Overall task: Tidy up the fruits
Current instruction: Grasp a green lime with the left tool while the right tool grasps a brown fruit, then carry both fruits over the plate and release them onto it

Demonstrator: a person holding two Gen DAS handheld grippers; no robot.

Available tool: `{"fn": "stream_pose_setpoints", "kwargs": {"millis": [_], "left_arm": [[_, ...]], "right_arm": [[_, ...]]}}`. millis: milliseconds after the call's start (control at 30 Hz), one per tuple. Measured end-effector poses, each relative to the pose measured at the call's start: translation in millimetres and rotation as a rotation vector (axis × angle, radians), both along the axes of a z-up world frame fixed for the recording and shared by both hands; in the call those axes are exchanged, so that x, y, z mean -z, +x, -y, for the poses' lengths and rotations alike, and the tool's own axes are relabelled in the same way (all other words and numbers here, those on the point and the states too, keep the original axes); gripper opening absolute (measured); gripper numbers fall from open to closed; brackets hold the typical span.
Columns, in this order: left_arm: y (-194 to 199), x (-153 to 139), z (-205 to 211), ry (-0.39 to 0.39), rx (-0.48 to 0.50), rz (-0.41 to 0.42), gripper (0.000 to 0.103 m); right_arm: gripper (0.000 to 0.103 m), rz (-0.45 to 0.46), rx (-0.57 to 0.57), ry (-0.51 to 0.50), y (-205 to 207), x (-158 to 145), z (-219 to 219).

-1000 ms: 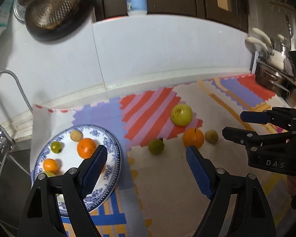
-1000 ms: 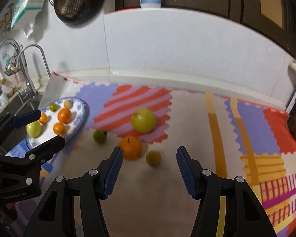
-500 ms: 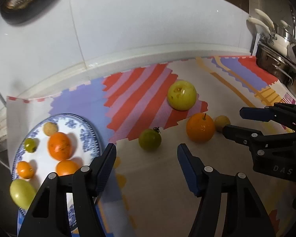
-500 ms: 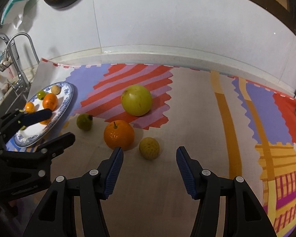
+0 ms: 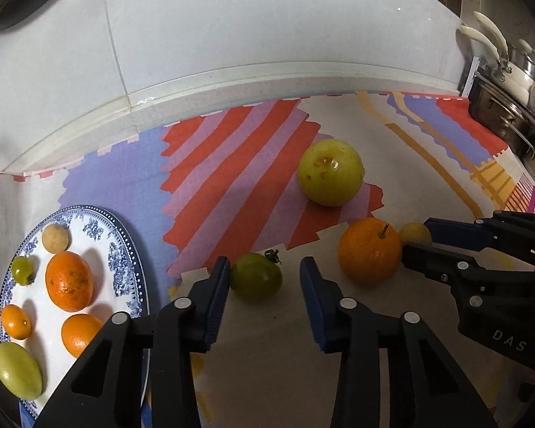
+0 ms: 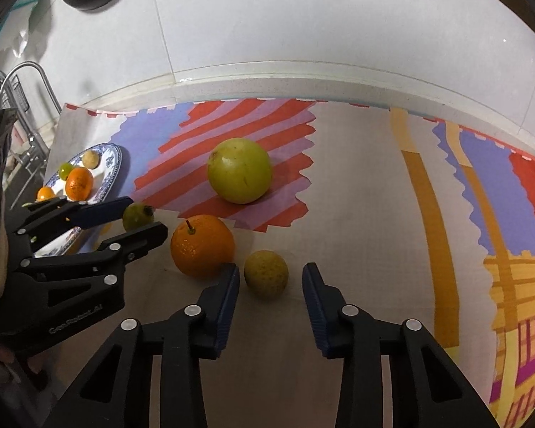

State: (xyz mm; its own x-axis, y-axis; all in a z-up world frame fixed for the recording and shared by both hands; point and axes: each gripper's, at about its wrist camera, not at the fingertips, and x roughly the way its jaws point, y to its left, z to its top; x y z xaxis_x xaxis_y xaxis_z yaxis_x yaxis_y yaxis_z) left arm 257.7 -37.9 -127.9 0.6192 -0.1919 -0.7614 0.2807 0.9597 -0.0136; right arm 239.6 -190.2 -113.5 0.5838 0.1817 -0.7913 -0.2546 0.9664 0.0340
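Near desk centre | left tongs point(image 5: 264, 281) closing around green fruit point(image 5: 256, 281), right tongs point(image 6: 270, 281) closing around small yellow fruit point(image 6: 266, 273) | neither pinched yet | centre pads, squeeze gently, avoid nudging orange point(image 6: 202, 245).

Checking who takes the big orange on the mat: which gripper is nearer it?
Right. The right gripper sits just beside the orange, closing around the small yellow fruit; the left gripper is farther, closing around the green fruit.

Even, fairly bright overhead light leaves soft shadows beside the fruit and faint glare on the white wall point(image 5: 267, 28), while fisheye bending and dark vignetting mark both views' edges.
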Motion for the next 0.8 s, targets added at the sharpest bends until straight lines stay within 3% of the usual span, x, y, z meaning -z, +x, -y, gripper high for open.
{"fn": "stream_pose_setpoints", "kwargs": {"millis": [67,400,800], "left_arm": [[1,2,0,0.004,0.001,-0.004,0.03],[-7,-12,-3,-0.017,-0.006,0.017,0.029],[-43,-58,-21,-0.068,-0.045,0.104,0.029]], "right_arm": [[0.029,-0.006,-0.003,0.005,0,1,0],[0.027,0.001,0.002,0.011,-1,-2,0],[0.027,0.109,-0.052,0.035,-27,-47,-14]]}}
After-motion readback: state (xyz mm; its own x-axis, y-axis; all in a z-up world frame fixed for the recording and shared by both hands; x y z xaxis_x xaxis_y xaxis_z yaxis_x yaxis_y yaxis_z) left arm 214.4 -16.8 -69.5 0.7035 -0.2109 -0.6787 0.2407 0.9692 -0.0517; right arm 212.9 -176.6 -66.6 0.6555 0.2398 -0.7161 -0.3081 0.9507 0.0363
